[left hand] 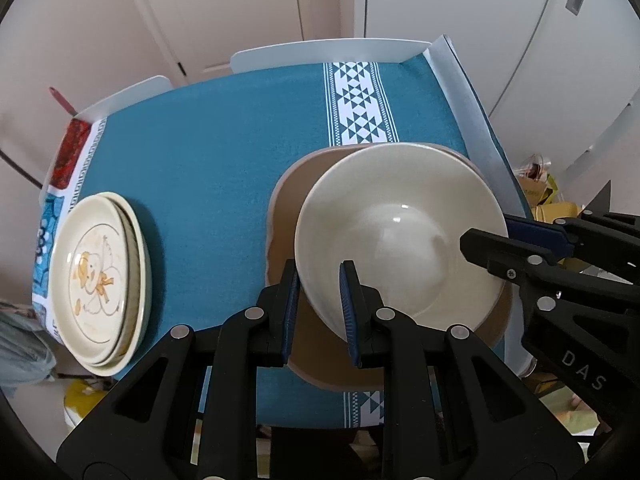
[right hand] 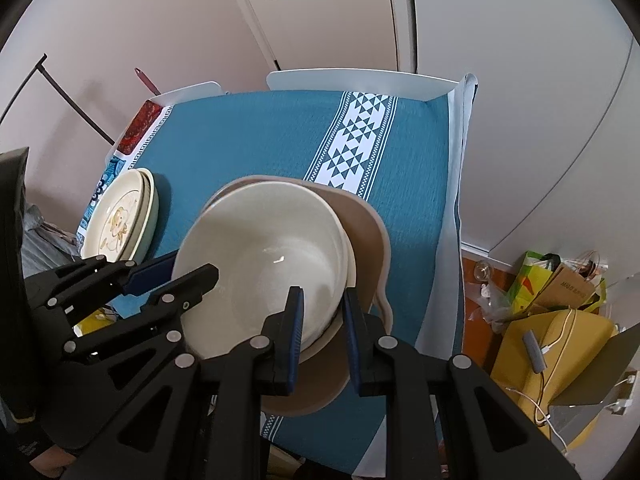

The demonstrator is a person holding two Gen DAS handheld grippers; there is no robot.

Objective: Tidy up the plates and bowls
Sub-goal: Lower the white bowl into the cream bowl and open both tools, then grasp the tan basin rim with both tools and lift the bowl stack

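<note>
A cream bowl lies over a wide tan dish on the teal tablecloth. The right wrist view shows a second cream rim just under it. I cannot tell whether the top bowl rests on it. My left gripper is shut on the top bowl's left rim, one finger inside and one outside. On the opposite rim, my right gripper is shut the same way. A stack of cream plates with a cartoon print sits at the table's left edge.
The table has white chair backs along its far side and a white strip down its right edge. A red mat lies at the far left corner. Bags and boxes crowd the floor to the right.
</note>
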